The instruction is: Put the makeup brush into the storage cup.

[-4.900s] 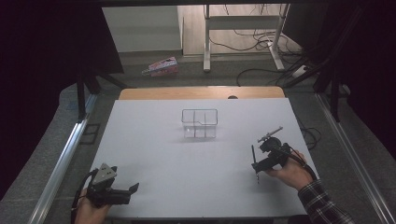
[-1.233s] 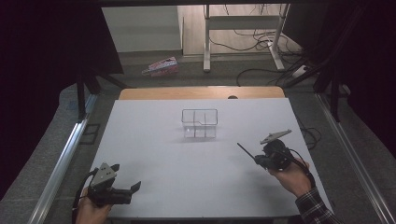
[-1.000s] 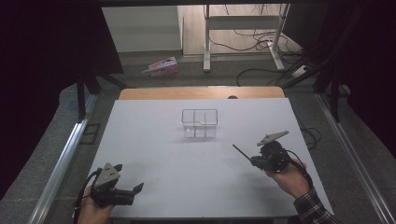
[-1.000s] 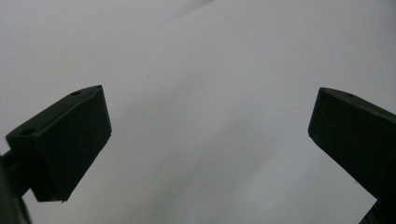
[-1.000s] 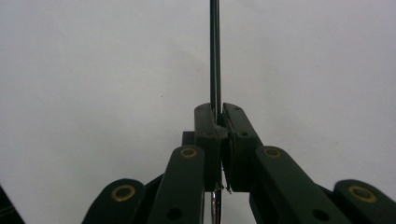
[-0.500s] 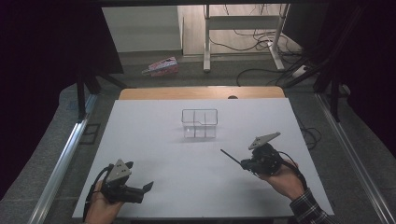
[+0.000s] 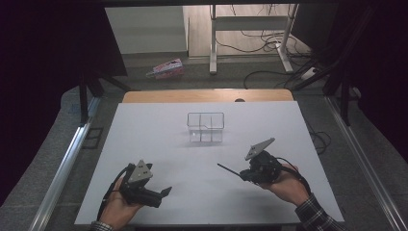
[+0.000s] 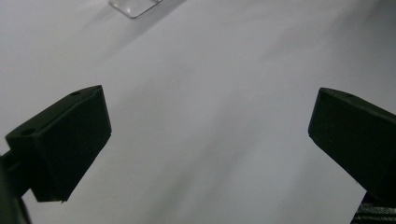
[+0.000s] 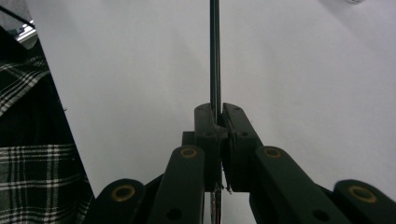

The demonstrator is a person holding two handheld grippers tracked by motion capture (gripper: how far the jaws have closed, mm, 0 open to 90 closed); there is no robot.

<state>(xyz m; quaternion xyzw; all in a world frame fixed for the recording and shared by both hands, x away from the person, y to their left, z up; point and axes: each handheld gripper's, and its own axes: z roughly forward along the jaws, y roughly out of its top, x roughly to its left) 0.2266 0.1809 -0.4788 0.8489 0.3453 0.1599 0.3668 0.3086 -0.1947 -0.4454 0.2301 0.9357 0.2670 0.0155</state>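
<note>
Gripping: right tool is clamped shut on a thin dark rod, pinched near one end so that most of its length sticks out ahead of the jaws.
Rod: in the high view it points left and slightly away from the person, raised just above the white table; in the right gripper view the rod runs straight up from between the closed pads, in line with the tool, which likely makes its free tip easier to aim.
Left tool: jaws spread wide with nothing between them; in the left gripper view only bare table shows between the two black pads. It sits near the table's front edge, apparently kept ready to help.
Clear box: a small see-through divided container, standing upright toward the far middle of the table, well apart from both tools; its corner appears at the top of the left gripper view.
Judgement: the rod seems meant for one of the box's compartments, and holding it by the end leaves room to lower it in.
Risk: a rod this thin could swivel in the pinch.
</note>
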